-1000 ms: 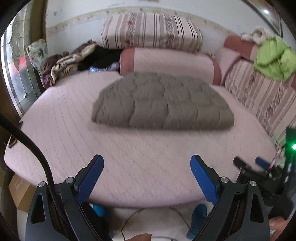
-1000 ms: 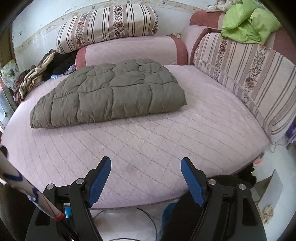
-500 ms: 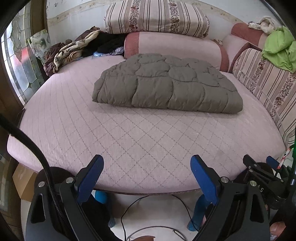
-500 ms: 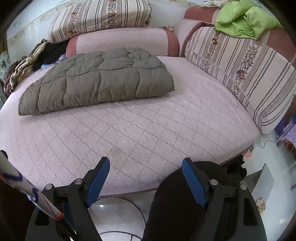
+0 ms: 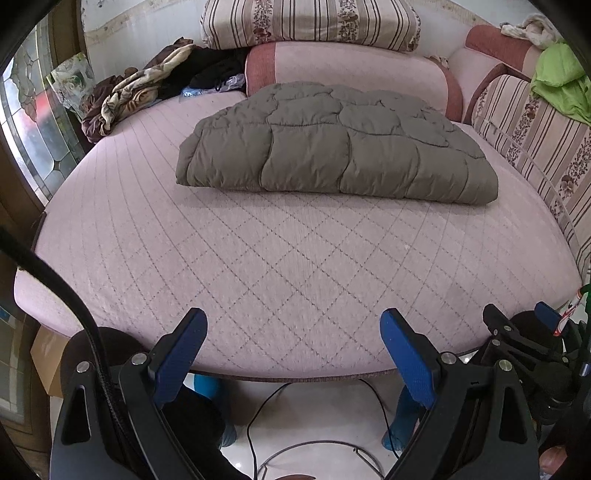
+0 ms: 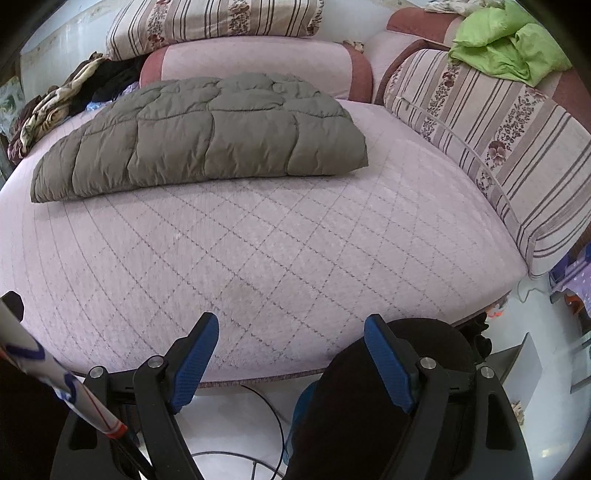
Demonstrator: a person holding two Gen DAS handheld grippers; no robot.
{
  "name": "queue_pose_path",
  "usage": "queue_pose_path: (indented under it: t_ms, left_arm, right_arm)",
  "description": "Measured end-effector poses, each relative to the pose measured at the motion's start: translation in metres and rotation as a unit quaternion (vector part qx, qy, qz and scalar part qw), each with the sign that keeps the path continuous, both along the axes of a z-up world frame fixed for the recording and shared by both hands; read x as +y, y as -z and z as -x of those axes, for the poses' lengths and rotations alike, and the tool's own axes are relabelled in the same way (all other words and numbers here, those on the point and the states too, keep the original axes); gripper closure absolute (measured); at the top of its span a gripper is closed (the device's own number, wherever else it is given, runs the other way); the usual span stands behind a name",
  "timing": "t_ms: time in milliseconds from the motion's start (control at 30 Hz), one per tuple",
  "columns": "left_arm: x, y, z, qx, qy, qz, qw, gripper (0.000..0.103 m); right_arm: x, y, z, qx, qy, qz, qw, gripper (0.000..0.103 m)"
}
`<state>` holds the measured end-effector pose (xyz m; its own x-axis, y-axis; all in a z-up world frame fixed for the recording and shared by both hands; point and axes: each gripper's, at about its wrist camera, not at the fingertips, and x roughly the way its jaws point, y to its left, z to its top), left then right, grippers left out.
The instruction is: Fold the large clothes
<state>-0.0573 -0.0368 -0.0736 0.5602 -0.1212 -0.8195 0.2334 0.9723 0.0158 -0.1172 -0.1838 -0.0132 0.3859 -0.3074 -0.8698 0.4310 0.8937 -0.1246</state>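
Note:
A grey-brown quilted garment [image 5: 332,147] lies folded into a flat bundle on the far half of the pink quilted bed [image 5: 258,266]; it also shows in the right wrist view [image 6: 199,136]. My left gripper [image 5: 293,325] is open and empty, held over the bed's near edge, well short of the garment. My right gripper [image 6: 291,328] is open and empty, also over the near edge [image 6: 258,376]. The right gripper body shows at the right of the left wrist view [image 5: 524,347].
Striped cushions [image 5: 310,22] and pink bolsters [image 5: 347,66] line the back and right side. A heap of clothes [image 5: 147,88] lies at the back left, green cloth [image 6: 506,40] on the right cushions. Cables [image 5: 266,424] lie on the floor below.
Both grippers have drawn back and tilted down, so the bed's near edge and floor show more. The garment has not moved. Both grippers stay open.

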Motion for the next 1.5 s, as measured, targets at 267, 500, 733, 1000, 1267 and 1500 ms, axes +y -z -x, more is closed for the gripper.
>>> queue_pose_path:
  t_ms: [267,500,733,1000,1267,1500]
  left_arm:
    - [0.001,0.004,-0.004,0.007,0.001,0.001,1.0000,0.009]
    - [0.006,0.002,-0.005,0.000,-0.017,0.000,0.9999,0.009]
    - [0.001,0.004,-0.005,0.002,-0.014,-0.004,0.9999,0.009]
    - [0.000,0.004,-0.005,0.004,-0.017,-0.003,0.9998,0.009]
    - [0.002,0.002,-0.004,-0.008,-0.026,-0.009,0.9996,0.009]
    - [0.002,-0.001,-0.002,-0.019,-0.029,-0.009,0.9994,0.009]
  right_arm:
    - [0.008,0.000,-0.012,0.006,-0.016,0.010,1.000,0.018]
    - [0.012,-0.001,-0.016,0.009,-0.027,0.005,1.000,0.018]
    - [0.015,0.000,-0.014,0.007,-0.035,-0.003,0.999,0.018]
    - [0.014,-0.002,-0.013,0.001,-0.039,-0.011,0.999,0.018]
    - [0.011,-0.017,-0.007,-0.042,-0.027,0.005,0.999,0.018]
    - [0.014,-0.021,-0.007,-0.052,-0.036,0.014,0.998,0.018]
